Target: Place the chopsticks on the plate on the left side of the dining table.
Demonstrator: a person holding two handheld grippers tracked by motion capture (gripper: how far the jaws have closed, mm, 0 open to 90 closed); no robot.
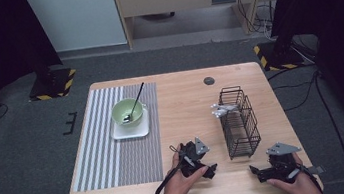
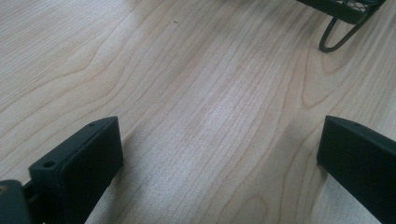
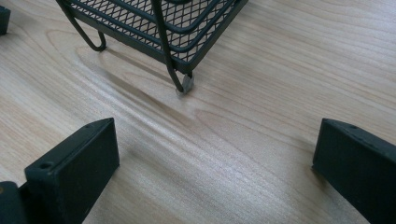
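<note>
Resting low near the table's [image 1: 180, 96] front edge, both grippers stand wide open and empty: the left gripper [image 1: 213, 168] points right toward the rack [image 1: 238, 121], the right gripper [image 1: 253, 170] just before the rack's near foot. White utensils [image 1: 224, 109] lie in the rack; a bowl [image 1: 128, 112] with a spoon [image 1: 135, 103] sits on the mat [image 1: 116, 149]. Judging from this, the reach should rise first, clear the wire rim, then close squarely on one handle.

No legible txt anywhere.
</note>
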